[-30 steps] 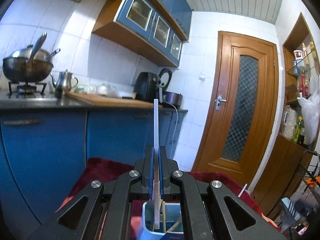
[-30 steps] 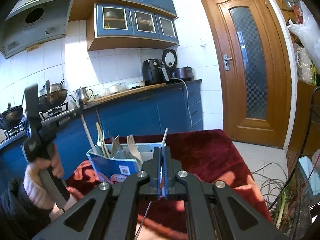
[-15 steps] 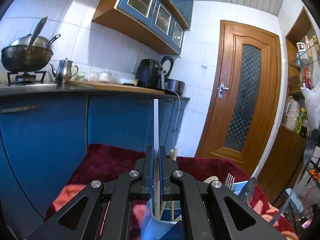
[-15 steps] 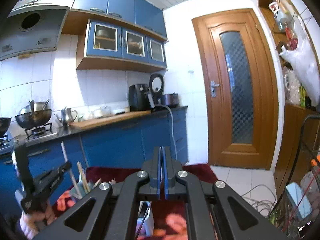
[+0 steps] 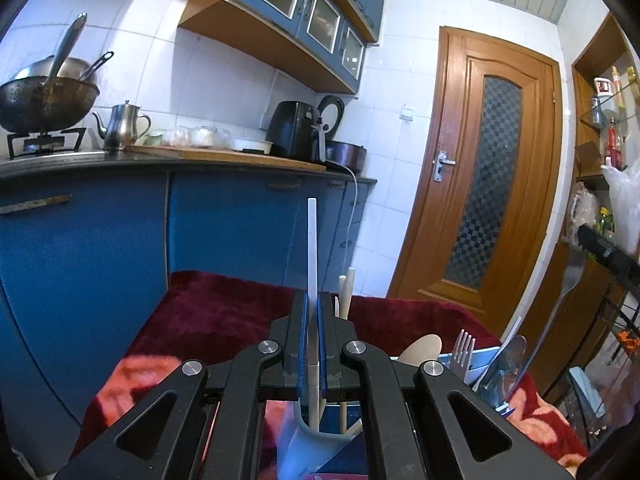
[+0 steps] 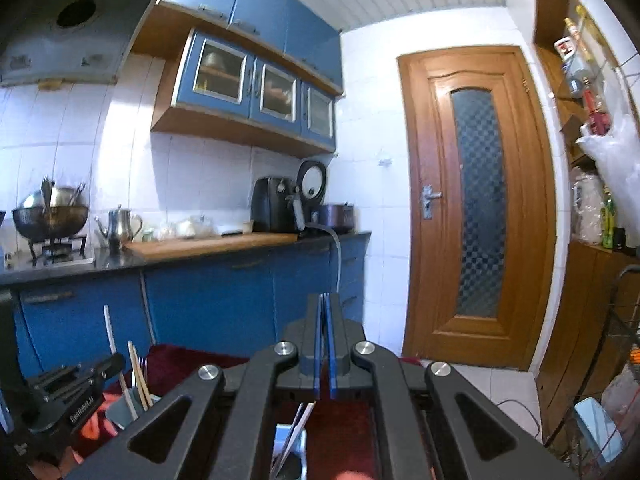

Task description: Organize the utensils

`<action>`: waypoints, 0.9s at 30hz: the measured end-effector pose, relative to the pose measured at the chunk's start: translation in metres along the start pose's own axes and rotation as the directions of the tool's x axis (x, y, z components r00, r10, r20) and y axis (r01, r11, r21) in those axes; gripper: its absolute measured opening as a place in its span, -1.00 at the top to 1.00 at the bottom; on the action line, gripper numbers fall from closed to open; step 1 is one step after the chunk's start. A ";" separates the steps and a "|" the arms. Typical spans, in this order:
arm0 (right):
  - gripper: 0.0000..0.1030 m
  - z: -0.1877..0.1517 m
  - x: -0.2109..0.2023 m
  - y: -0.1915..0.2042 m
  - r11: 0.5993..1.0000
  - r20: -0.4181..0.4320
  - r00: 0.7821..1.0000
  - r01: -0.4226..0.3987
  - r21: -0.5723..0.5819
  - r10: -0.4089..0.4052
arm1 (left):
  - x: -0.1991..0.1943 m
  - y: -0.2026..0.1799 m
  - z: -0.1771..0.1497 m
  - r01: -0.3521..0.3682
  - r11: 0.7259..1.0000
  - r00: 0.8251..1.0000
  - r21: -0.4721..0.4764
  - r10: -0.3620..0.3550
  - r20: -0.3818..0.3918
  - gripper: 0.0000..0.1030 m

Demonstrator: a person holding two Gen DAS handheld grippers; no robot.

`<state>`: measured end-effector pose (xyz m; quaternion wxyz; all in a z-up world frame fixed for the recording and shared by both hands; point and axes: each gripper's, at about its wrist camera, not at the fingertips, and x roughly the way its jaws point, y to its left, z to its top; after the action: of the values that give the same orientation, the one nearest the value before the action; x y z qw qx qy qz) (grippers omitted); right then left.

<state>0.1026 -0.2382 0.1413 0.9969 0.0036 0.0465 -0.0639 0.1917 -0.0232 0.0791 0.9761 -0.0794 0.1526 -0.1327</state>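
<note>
Left gripper (image 5: pixel 312 320) fingers clamp a white chopstick (image 5: pixel 312 248), standing it upright over the blue utensil caddy (image 5: pixel 316 446) on the red cloth (image 5: pixel 224 312). Right gripper (image 6: pixel 325 332) fingers are pressed together; what runs below them I cannot tell. In the caddy: wooden chopsticks (image 5: pixel 347 292), wooden spoon (image 5: pixel 421 350), fork (image 5: pixel 462 350). Beyond, blue cabinets (image 5: pixel 224 224).

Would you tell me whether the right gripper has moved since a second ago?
Yes. The right gripper has risen: the blue utensil holder before it has dropped below the frame, and the countertop sits lower.
</note>
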 end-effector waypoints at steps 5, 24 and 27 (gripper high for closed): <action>0.91 -0.020 0.014 0.006 0.999 -0.076 0.996 -0.043 -0.002 0.042 | 0.003 -0.001 -0.001 0.002 1.000 1.000 0.007 -0.002 -0.028 0.92; 0.61 -0.022 -0.021 -0.005 0.976 -0.130 0.973 -0.173 0.132 0.190 | -0.047 -0.006 0.006 -0.022 1.000 0.997 0.020 0.023 -0.078 0.55; 0.53 -0.018 -0.037 -0.006 0.972 -0.126 0.971 -0.184 0.149 0.203 | -0.066 -0.007 0.008 -0.032 0.999 0.997 0.028 0.034 -0.072 0.55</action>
<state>0.0639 -0.2391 0.1273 0.9900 0.0806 0.1115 0.0313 0.1318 -0.0100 0.1060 0.9730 -0.0588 0.1875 -0.1215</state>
